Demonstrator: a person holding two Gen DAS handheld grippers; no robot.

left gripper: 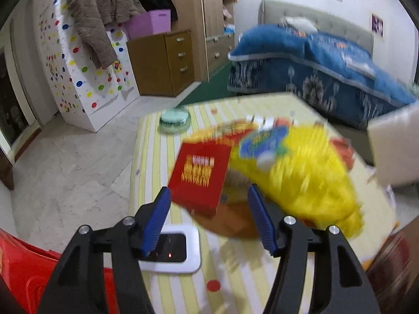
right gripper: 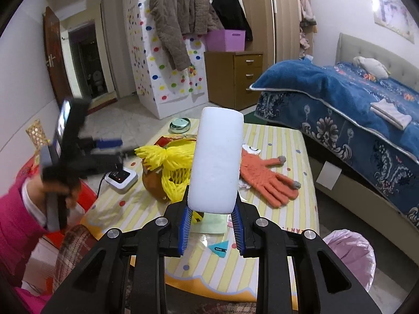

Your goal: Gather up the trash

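Trash litters the striped table (right gripper: 282, 141): a red packet (left gripper: 200, 176) lies against yellow foam netting (left gripper: 303, 172). The left gripper (left gripper: 209, 204) hovers above the packet, jaws wide and empty. The right gripper (right gripper: 210, 213) clamps a white foam block (right gripper: 216, 159).

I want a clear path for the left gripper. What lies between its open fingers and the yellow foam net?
In the left wrist view, a red packet stands between the left gripper and the yellow foam net.
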